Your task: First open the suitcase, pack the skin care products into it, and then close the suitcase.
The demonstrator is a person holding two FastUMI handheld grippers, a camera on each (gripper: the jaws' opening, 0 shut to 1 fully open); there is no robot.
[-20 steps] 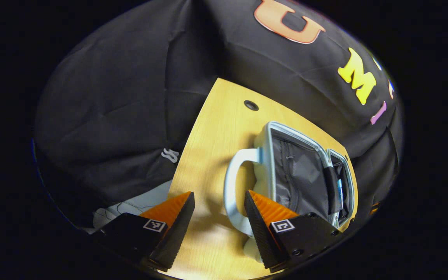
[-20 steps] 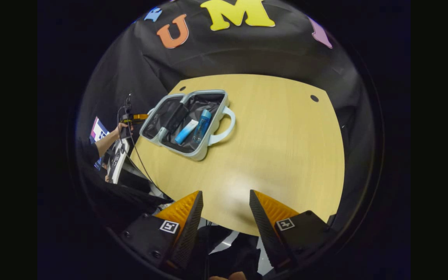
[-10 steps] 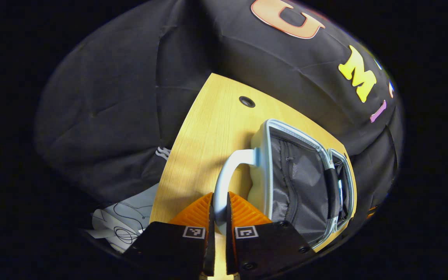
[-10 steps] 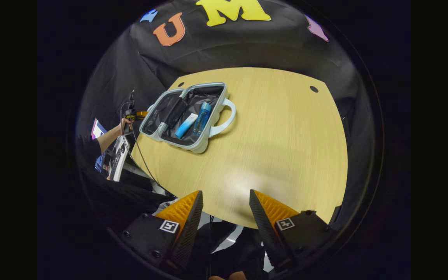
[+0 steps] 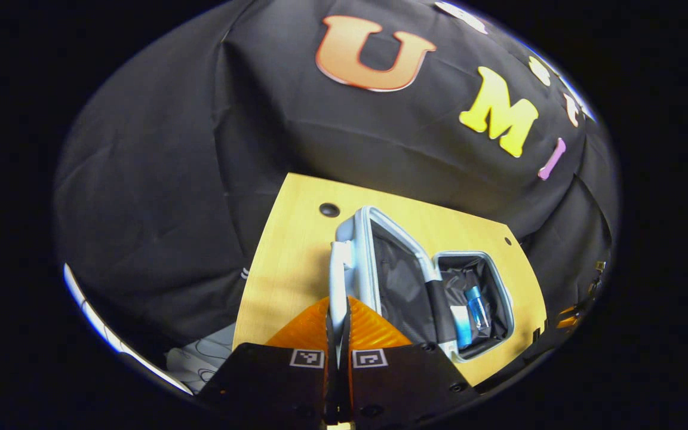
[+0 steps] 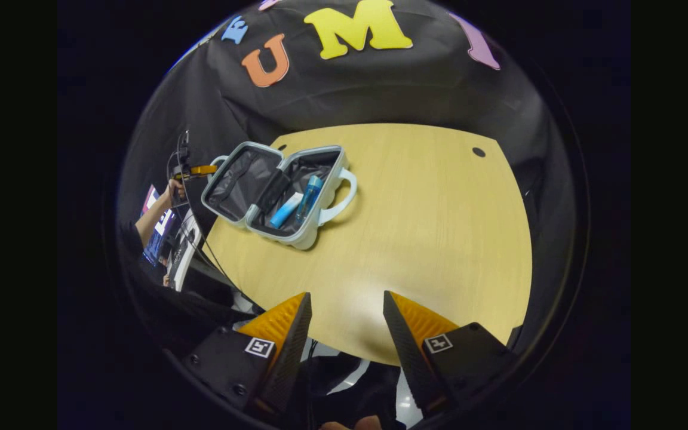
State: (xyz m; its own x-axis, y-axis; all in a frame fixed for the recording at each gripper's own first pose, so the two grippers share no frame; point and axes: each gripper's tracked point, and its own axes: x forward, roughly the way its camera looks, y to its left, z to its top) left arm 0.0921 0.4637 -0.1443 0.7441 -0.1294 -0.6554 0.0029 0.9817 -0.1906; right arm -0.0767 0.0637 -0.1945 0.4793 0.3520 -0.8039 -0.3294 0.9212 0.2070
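Gripping lid handle (image 5: 337, 280) of open suitcase (image 6: 272, 191): left gripper (image 5: 338, 310), fingers clamped. Right gripper (image 6: 344, 322): wide apart, empty, well apart from suitcase.

Pale-blue suitcase (image 6: 311, 237) (grey lining), light-wood table (image 6: 439, 227).

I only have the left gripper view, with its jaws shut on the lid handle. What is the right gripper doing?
Observer: The right gripper is open and holds nothing.
Operator: Where is it relative to the suitcase?
Observer: It hovers at the near edge of the table, well apart from the suitcase.
Operator: Does the other half have a handle I can't see?
Observer: Yes, the base handle sticks out on the side toward the right gripper, with nothing touching it.
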